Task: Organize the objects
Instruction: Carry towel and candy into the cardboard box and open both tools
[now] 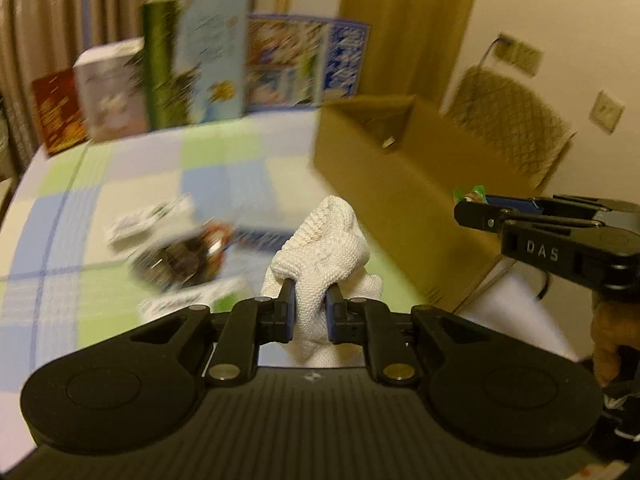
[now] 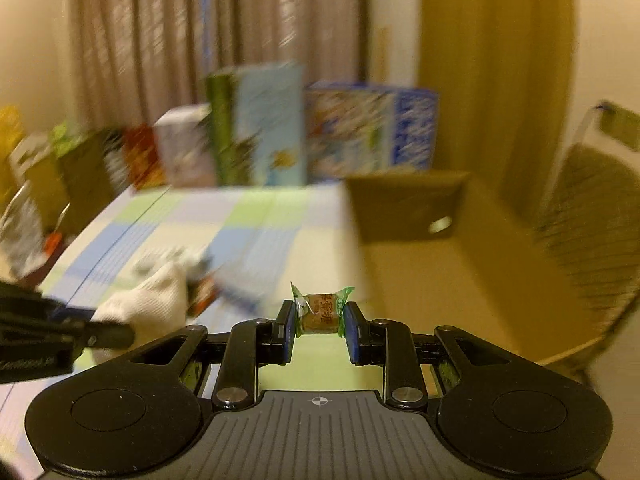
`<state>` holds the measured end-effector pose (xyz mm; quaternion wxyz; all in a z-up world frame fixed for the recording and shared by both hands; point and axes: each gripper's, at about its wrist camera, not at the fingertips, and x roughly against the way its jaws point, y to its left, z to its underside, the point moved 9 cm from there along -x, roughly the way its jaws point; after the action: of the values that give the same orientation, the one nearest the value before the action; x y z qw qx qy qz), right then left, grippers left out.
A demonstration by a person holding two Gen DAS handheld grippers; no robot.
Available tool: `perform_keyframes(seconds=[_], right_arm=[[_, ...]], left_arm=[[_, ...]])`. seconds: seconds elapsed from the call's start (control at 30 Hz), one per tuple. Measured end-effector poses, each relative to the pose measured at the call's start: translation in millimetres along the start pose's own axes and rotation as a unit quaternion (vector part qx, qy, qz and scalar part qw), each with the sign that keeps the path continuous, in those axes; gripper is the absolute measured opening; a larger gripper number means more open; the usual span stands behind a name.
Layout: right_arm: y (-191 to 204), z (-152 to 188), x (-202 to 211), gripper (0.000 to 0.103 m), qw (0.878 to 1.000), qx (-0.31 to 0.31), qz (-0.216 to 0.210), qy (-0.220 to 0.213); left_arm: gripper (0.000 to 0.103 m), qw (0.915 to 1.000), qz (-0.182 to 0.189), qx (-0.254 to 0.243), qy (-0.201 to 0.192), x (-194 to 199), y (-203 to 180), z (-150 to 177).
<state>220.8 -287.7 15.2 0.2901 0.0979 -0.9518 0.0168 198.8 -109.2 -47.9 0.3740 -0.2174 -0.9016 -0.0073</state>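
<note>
1. Broadly, a table under a checked cloth (image 1: 132, 184) of pale blue, green and cream squares fills the lower scene, with a tan curtain (image 1: 80, 8) hanging behind it; both views are smeared by motion blur
2. Next in size, an open cardboard box (image 1: 404, 184) stands on the right part of the table, a hand hole showing in its far wall; a chair (image 1: 508, 120) with a woven back stands beyond it by the wall
3. Along the far edge of the table a row of upright printed boxes (image 1: 200, 64) stands side by side, a tall green-and-blue one in the middle
4. On the cloth left of the cardboard box lies a small heap of blurred packets (image 1: 176, 256), too smeared to name
5. Held above the table, the left gripper (image 1: 311, 300) is clamped on a bunched white knitted cloth (image 1: 320, 252), which bulges up beyond its fingers
6. Just right of it, near the cardboard box's near corner, the right gripper (image 2: 320, 316) pinches a wrapped candy (image 2: 320, 312) between its fingers, brown with green twisted ends, clear of the table
</note>
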Motion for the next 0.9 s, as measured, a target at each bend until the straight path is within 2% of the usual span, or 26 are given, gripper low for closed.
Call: perform_keyframes(seconds=[0.13, 0.23, 0.43, 0.5, 0.57, 0.8, 0.83, 0.87, 0.9], right_arm=[[-61.6, -23.6, 6.8, 0.022, 0.999, -0.035, 0.037, -0.014], [-96.3, -28.5, 5.2, 0.022, 0.997, -0.053, 0.051, -0.011], [-139.5, -23.0, 0.8, 0.022, 0.995, -0.077, 0.066, -0.002], [-148.1, -18.9, -3.0, 0.022, 0.994, -0.087, 0.068, 0.004], [-156.0, -13.9, -6.0, 0.022, 0.993, -0.095, 0.067, 0.009], [-154.5, -4.4, -21.5, 0.024, 0.994, -0.101, 0.046, 0.018], [-152.7, -4.7, -23.1, 0.035, 0.994, -0.102, 0.040, 0.018], [-151.5, -5.0, -24.3, 0.059, 0.994, -0.103, 0.038, 0.018], [-150.9, -5.1, -24.3, 0.071, 0.994, -0.105, 0.040, 0.017]], left_arm=[[0.011, 0.9992, 0.036, -0.009, -0.016, -14.0, -45.4, -36.2], [0.011, 0.9980, 0.056, -0.019, -0.023, -28.3, -77.2, -58.1], [0.013, 0.9960, 0.083, -0.027, -0.017, -64.8, -123.5, -80.8], [0.016, 0.9954, 0.091, -0.022, -0.020, -77.2, -132.0, -85.0], [0.026, 0.9956, 0.090, -0.016, -0.021, -84.5, -134.0, -86.8], [0.034, 0.9973, 0.067, -0.012, -0.030, -79.5, -119.1, -85.4], [0.035, 0.9975, 0.064, -0.010, -0.030, -77.5, -115.3, -83.8], [0.038, 0.9977, 0.060, -0.007, -0.030, -75.6, -111.7, -81.7], [0.040, 0.9980, 0.056, -0.005, -0.029, -73.4, -107.7, -79.7]])
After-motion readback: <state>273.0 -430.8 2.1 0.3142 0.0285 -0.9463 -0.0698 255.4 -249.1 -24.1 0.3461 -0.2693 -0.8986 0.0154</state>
